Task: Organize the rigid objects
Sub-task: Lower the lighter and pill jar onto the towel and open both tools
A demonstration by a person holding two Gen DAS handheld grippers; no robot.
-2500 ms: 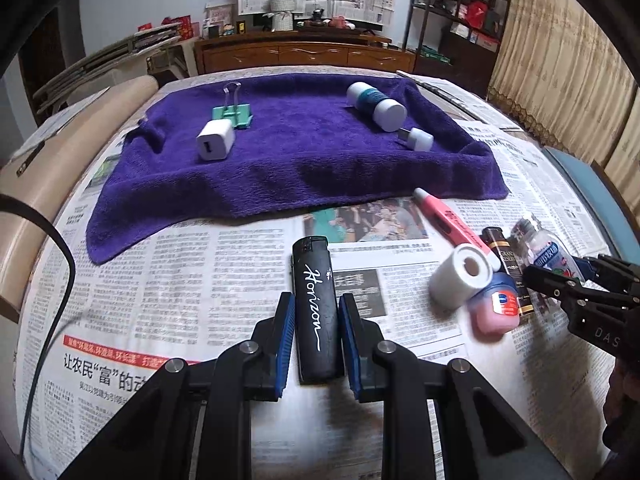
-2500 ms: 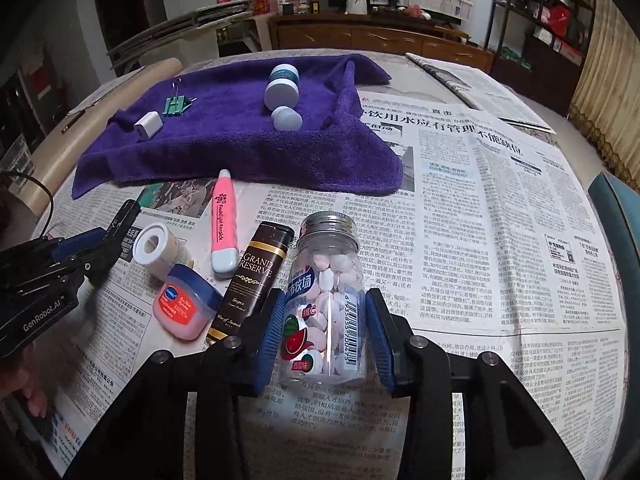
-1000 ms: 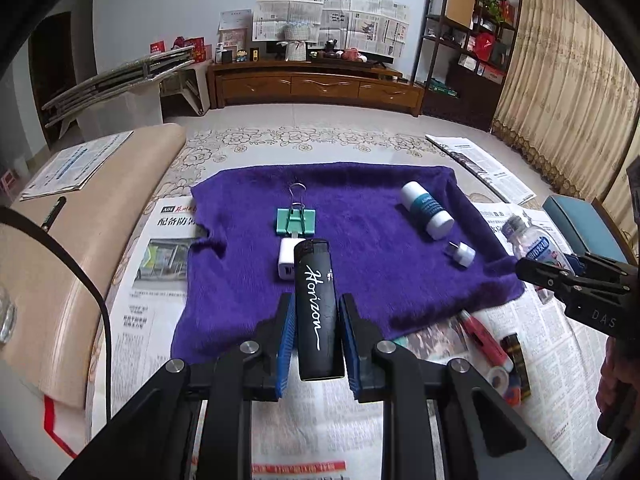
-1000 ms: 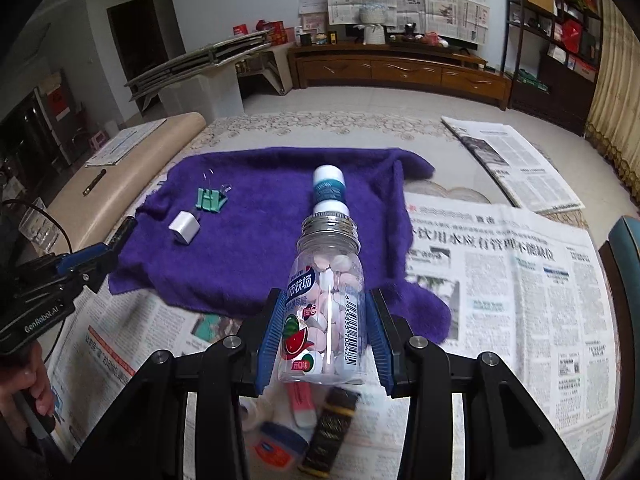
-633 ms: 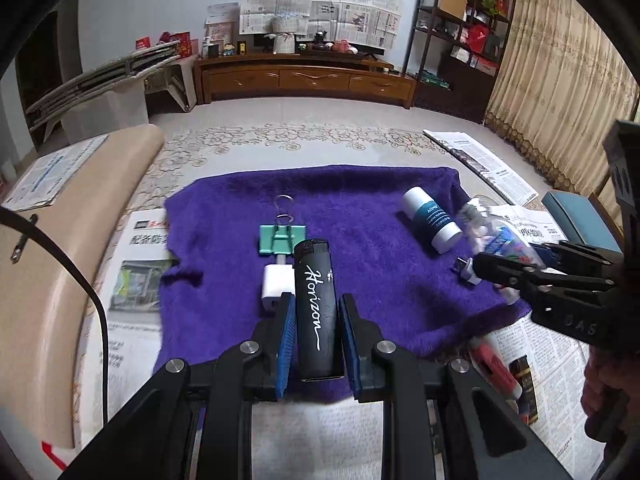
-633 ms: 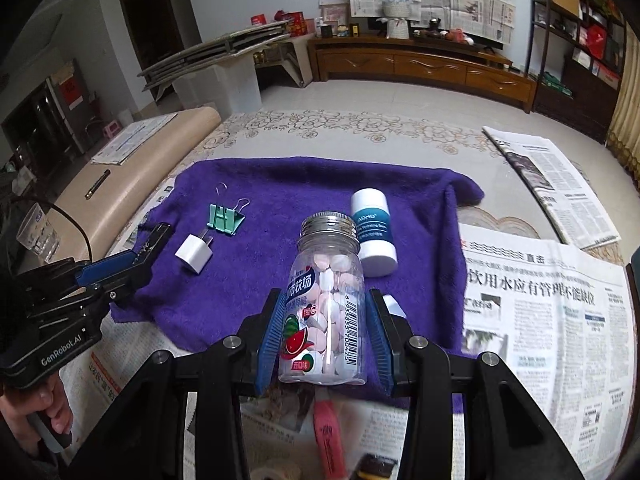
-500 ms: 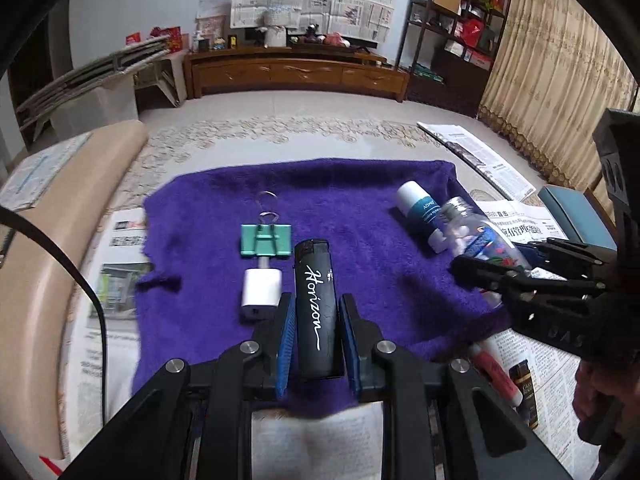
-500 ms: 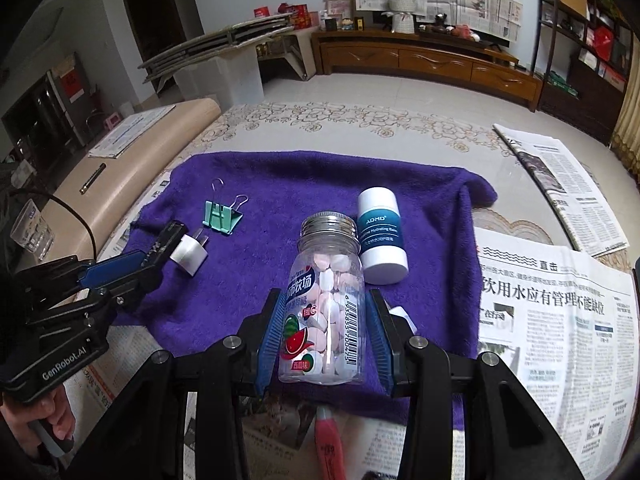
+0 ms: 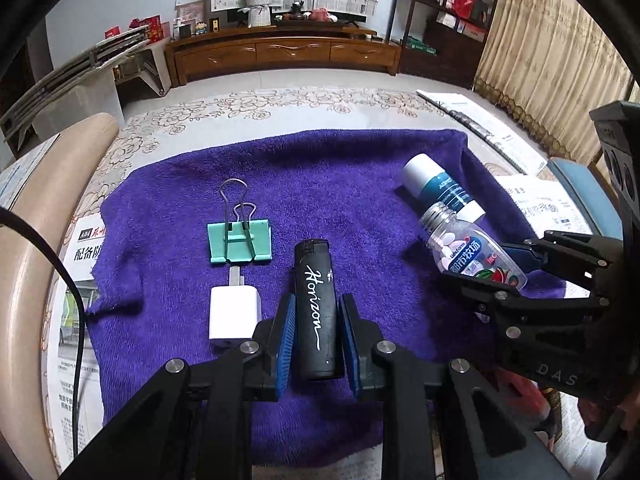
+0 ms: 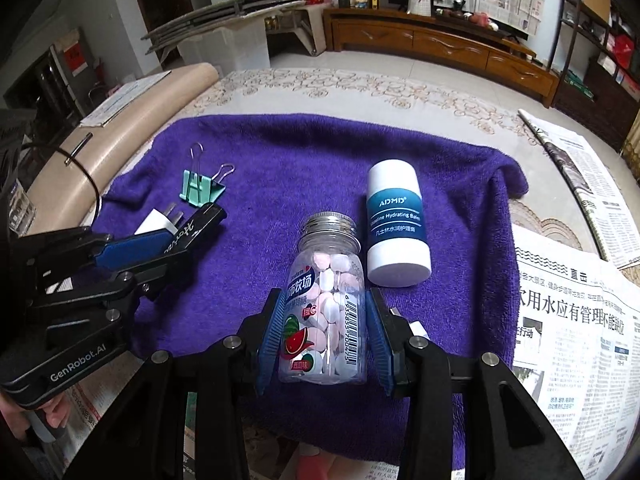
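Observation:
My left gripper (image 9: 316, 312) is shut on a black lighter (image 9: 315, 304) marked "Horizon", held low over the purple towel (image 9: 340, 168). My right gripper (image 10: 324, 320) is shut on a clear candy bottle (image 10: 326, 308) with a metal cap, held over the towel's right part; the bottle also shows in the left wrist view (image 9: 468, 248). On the towel lie a green binder clip (image 9: 239, 238), a white charger plug (image 9: 234, 312) and a white and teal balm tube (image 10: 396, 224). The lighter sits just right of the plug.
Newspaper (image 10: 572, 320) covers the table around the towel. A pink item (image 10: 310, 460) shows at the towel's near edge below the right gripper. A beige bench (image 9: 24, 240) and a black cable (image 9: 76, 312) lie to the left.
Both grippers have moved forward and down from the newspaper to over the towel, still holding the lighter and the bottle. The right gripper has come closer to the balm tube.

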